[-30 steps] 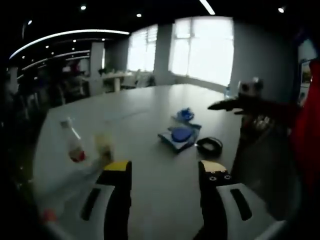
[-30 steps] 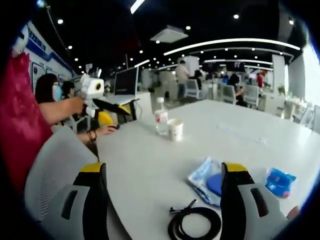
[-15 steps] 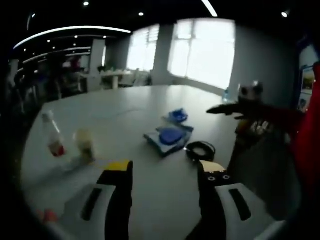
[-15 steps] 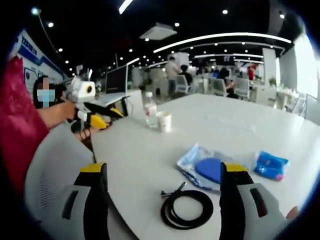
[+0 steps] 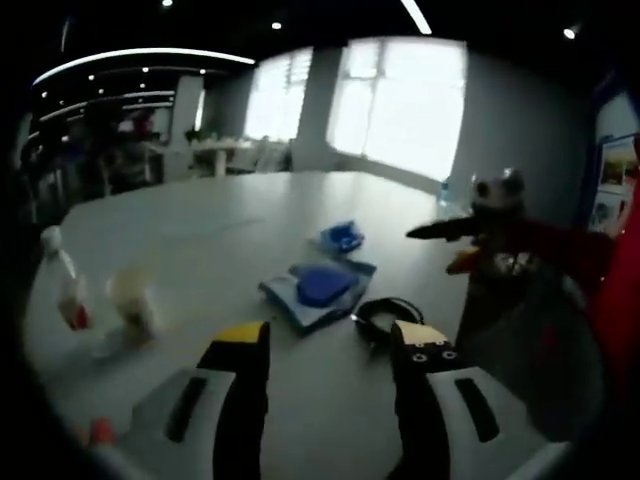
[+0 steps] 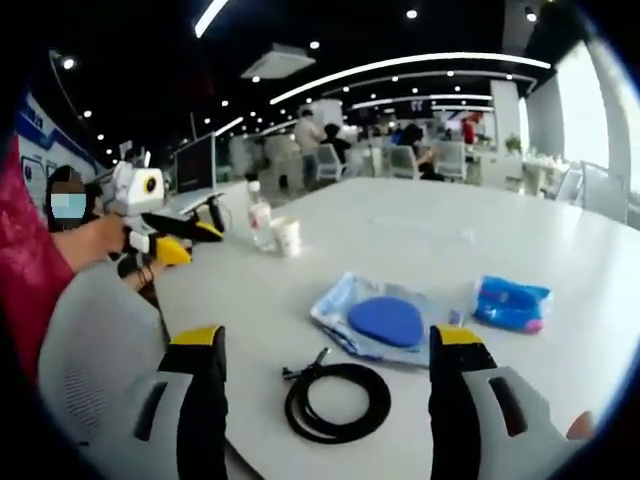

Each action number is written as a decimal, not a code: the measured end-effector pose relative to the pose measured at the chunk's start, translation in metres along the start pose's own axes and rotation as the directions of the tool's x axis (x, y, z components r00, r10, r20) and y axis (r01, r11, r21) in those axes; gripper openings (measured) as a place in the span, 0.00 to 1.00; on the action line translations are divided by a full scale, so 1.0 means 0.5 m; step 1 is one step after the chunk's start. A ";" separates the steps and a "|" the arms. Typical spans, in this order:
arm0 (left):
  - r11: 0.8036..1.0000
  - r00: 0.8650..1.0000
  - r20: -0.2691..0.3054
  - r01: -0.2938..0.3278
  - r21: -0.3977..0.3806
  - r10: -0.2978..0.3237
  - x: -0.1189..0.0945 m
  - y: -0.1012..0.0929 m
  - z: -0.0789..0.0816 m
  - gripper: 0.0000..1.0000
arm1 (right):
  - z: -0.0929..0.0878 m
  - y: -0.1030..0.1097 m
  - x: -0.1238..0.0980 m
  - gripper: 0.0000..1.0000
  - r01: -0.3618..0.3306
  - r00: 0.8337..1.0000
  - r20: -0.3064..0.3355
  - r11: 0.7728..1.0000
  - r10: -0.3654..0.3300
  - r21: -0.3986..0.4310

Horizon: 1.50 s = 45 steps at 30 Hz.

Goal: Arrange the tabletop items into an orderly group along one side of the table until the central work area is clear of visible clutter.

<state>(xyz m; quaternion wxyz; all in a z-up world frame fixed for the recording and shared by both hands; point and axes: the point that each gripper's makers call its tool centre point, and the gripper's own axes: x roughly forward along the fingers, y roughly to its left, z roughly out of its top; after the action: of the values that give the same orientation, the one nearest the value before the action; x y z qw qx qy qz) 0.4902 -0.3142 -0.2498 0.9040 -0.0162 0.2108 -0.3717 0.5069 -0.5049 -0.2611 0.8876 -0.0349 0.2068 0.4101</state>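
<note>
Both pairs of tongs hang above the near edge of the pale worktop point(image 6: 430, 240), each with its jaws spread apart and nothing between them. In the right gripper view the right tongs point(image 6: 325, 345) look across at a coiled black cable point(image 6: 337, 401) lying closest, between the two yellow-tipped jaws. Just beyond the coil lies a clear plastic pouch point(image 6: 380, 322) with a round blue item inside, and to its right, apart from it, a small blue packet point(image 6: 510, 303). Farther back on the left side of that view a water bottle point(image 6: 260, 216) with a red label stands upright with a paper cup point(image 6: 287, 236) just beside it. The left tongs point(image 6: 185, 240) show there too, held out over the worktop's edge by a person in a red sleeve point(image 6: 25, 260), next to a grey chair back point(image 6: 85, 345).

In the left gripper view the left tongs point(image 5: 325, 345) face the same group from the other side: the cable point(image 5: 378, 318) near the right-hand jaw, the pouch point(image 5: 318, 290) past it, the blue packet point(image 5: 338, 238) beyond, and the bottle point(image 5: 62, 290) and cup point(image 5: 133, 305), blurred, well off to the left. The right tongs point(image 5: 440, 232) reach in from the right.
</note>
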 end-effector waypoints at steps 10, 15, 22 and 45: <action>0.999 1.000 -0.017 -0.004 -0.032 0.003 0.074 0.008 -0.003 0.45 | -0.011 -0.050 -0.002 0.74 0.071 0.997 -0.014 0.997 -0.070 0.027; 0.999 0.999 -0.041 -0.009 -0.041 0.008 0.116 0.018 -0.008 0.45 | -0.022 -0.073 0.003 0.70 0.099 0.995 -0.035 0.995 -0.098 0.031; 0.998 0.997 -0.080 -0.027 -0.060 0.022 0.172 0.038 -0.028 0.43 | -0.036 -0.108 0.008 0.65 0.124 0.991 -0.052 0.991 -0.121 0.055; 0.994 0.967 -0.247 -0.078 -0.081 0.056 0.303 0.094 -0.111 0.40 | -0.104 -0.218 0.073 0.51 0.199 0.973 -0.150 0.969 -0.177 0.148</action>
<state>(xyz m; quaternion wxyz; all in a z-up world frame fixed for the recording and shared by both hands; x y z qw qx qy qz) 0.5958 -0.3760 -0.3647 0.8816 -0.0040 0.3373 -0.3301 0.5913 -0.5627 -0.3349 0.9064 -0.0100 0.2950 0.3022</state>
